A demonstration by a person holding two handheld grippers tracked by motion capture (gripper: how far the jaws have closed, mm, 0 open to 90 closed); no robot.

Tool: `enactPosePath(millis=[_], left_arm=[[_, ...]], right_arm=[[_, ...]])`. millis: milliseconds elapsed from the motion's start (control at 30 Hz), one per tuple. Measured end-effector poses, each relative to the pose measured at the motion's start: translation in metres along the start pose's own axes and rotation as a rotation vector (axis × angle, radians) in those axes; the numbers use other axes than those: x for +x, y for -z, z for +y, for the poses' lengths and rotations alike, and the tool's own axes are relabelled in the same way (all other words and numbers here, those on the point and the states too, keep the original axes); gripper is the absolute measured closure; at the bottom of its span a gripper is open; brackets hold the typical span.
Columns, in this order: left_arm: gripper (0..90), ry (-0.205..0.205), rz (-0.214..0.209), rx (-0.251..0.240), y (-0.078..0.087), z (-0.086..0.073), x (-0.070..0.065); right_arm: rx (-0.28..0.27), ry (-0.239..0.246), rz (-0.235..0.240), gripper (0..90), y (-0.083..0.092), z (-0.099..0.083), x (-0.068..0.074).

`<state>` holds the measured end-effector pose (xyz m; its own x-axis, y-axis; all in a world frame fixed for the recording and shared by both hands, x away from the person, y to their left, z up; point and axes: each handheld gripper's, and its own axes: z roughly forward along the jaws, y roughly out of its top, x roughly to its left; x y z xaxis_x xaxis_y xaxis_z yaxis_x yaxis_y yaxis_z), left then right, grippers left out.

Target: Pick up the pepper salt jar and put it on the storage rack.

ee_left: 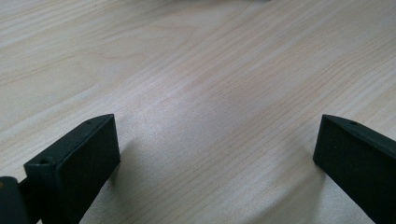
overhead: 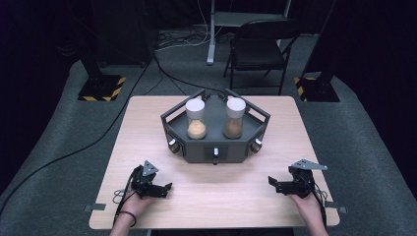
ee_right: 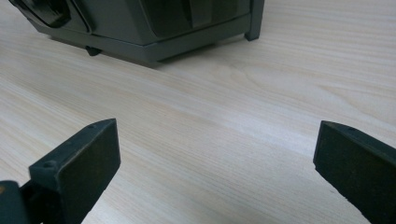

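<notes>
While the wooden surface point(overhead: 147, 128) filled mid-frame, I saw a dark grey tray point(overhead: 169, 129) at its centre holding two white-capped jars point(overhead: 196, 118), one left, one right. My left hand-held gripper point(overhead: 167, 189) and right hand-held gripper point(overhead: 273, 183) sat at the lower corners, jaws wide apart, holding nothing. I judged nothing begun; next meant reaching forward. No writing was readable.

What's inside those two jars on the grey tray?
The left jar holds a light orange-tan powder, the right jar a browner one; each is under half full. White lids cover their tops. The tray wall hides the jar bottoms.
</notes>
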<state>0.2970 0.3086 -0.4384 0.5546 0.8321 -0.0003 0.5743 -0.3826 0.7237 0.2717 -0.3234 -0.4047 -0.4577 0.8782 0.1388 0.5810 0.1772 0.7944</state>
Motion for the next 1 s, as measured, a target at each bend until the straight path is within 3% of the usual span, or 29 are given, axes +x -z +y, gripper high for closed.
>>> enactPosePath(millis=[267,700,833,1000], left_arm=[[0.3,0.000,0.000,0.000,0.000,0.000,0.000],[0.3,0.000,0.000,0.000,0.000,0.000,0.000],[0.3,0.000,0.000,0.000,0.000,0.000,0.000],[0.3,0.000,0.000,0.000,0.000,0.000,0.000]], right_arm=[[0.053,0.001,0.004,0.0,-0.008,0.000,-0.005],[0.162,0.053,0.009,0.0,-0.026,0.010,0.000],[0.202,0.041,-0.011,0.0,-0.033,0.012,0.002],[0.206,0.061,-0.046,0.0,-0.036,0.012,0.011]])
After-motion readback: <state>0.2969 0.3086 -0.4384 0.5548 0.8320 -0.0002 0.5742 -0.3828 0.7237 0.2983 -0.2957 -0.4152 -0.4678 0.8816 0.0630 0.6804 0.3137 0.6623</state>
